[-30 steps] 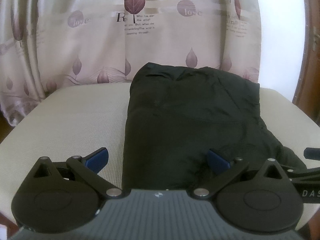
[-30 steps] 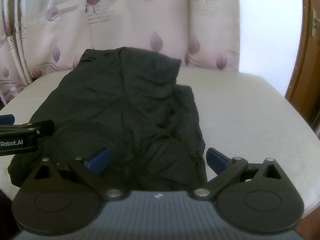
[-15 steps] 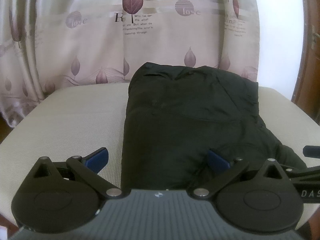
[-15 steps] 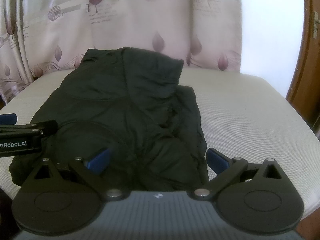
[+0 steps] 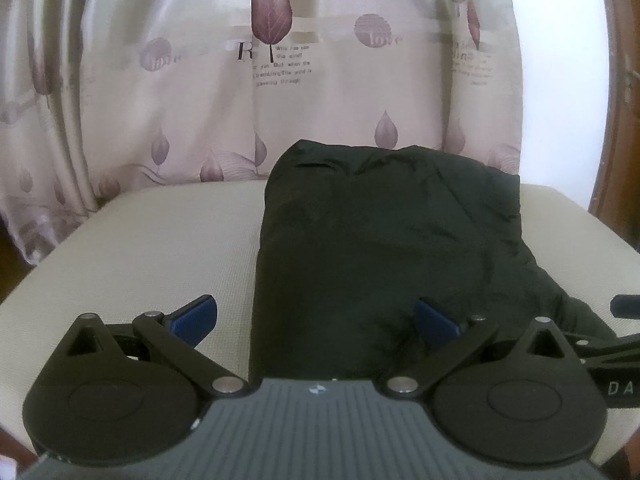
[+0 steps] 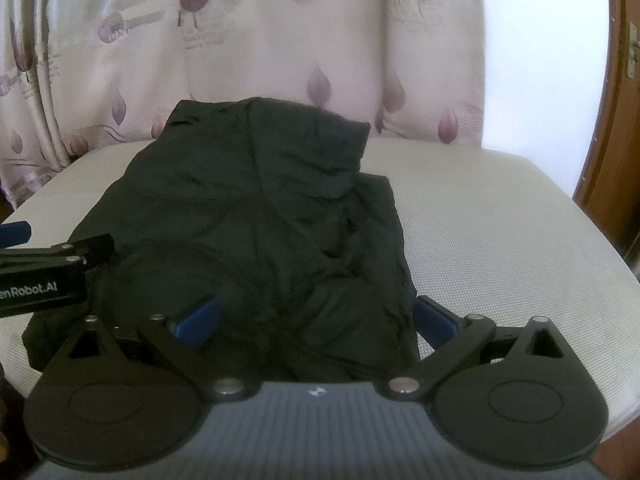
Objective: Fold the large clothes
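One dark garment (image 5: 384,240) lengthwise toward curtain (image 5: 160,80)

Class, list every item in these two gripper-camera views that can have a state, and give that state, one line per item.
Black padded garment: folded into a lengthwise bundle, lying flat on the cushion, not gripped.
Left gripper: open, near edge of garment between its fingers.
Right gripper: open, garment's near end between its fingers.
Beige mesh cushion: partly covered by garment.
Leaf-print curtain: drawn, hanging behind.
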The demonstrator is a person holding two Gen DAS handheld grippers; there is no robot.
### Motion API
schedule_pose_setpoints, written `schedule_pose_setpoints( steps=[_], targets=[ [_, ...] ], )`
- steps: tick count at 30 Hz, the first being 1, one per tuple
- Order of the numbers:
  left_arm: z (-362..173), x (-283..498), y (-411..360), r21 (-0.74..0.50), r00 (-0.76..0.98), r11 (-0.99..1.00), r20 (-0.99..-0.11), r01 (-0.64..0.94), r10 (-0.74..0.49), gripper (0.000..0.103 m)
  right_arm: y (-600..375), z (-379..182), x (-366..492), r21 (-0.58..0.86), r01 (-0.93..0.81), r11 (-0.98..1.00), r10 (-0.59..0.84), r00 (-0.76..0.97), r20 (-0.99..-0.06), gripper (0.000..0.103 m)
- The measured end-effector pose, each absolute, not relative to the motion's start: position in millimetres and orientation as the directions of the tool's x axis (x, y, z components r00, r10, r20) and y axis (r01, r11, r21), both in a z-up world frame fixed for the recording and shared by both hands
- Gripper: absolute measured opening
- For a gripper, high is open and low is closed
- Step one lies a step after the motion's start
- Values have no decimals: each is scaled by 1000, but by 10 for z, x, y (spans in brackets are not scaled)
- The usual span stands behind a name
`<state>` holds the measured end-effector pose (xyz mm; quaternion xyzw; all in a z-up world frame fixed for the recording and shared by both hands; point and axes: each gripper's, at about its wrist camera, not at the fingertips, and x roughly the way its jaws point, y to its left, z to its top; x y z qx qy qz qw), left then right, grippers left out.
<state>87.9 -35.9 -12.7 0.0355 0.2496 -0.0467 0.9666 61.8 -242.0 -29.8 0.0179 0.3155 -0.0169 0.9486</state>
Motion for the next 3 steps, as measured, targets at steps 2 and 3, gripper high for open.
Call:
schedule_pose_setpoints(
  steps=[2, 3],
  targets=[
    [-121, 903, -347, 39, 864, 993, -498, 107, -74, 103, -2420, -287, 609, 20, 43, 999, -23, 804, -594, 103],
    [-114, 902, -344, 40, 867, 994, -493, 106, -73, 103, -2420, -278, 598, 18, 45, 999, -25, 808, -589, 103]
  ],
)
